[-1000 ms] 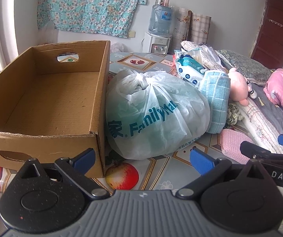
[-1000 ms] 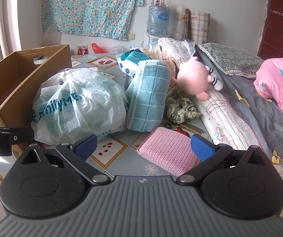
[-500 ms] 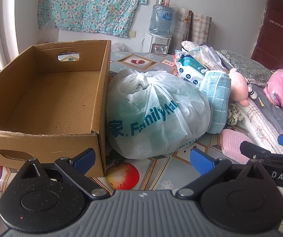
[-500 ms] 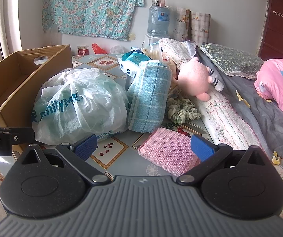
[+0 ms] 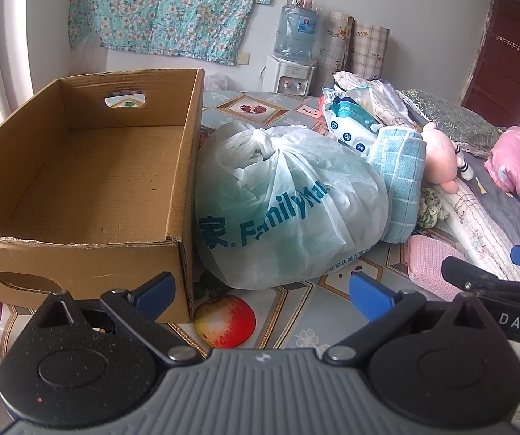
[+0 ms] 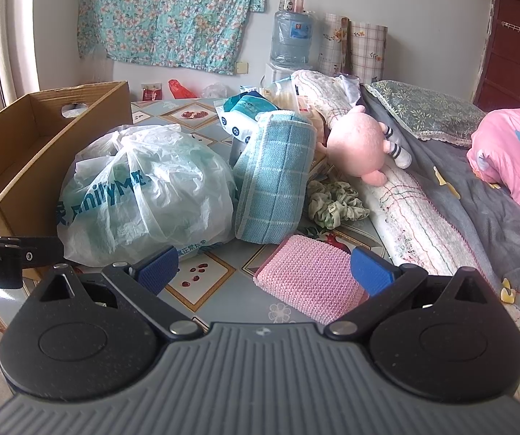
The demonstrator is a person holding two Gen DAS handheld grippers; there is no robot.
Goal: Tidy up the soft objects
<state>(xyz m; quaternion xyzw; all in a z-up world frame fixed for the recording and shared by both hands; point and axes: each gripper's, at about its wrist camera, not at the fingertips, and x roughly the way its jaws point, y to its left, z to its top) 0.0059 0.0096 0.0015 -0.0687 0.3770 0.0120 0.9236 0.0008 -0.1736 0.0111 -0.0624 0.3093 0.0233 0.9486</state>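
Observation:
An empty cardboard box (image 5: 78, 188) (image 6: 24, 152) stands at the left on the table. Beside it lies a knotted white plastic bag (image 5: 288, 210) (image 6: 144, 195) with blue lettering. A folded teal checked towel (image 5: 401, 181) (image 6: 274, 181) leans on the bag. A pink knitted cloth (image 6: 310, 279) (image 5: 430, 264) lies flat in front of my right gripper (image 6: 263, 268), which is open and holds nothing. A green scrunchie (image 6: 336, 206) and a pink plush toy (image 6: 357, 145) sit behind it. My left gripper (image 5: 260, 290) is open near the bag and the box's corner.
A bed with a grey quilt (image 6: 477, 195) and pink bedding (image 6: 513, 152) runs along the right. A wipes pack (image 5: 350, 123), a water dispenser (image 5: 292, 54) and rolled mats stand behind. The tablecloth (image 5: 231, 319) shows printed fruit.
Both grippers have edged slightly forward toward the pile; the bag and pink cloth look a little nearer. Nothing was taken hold of or let go.

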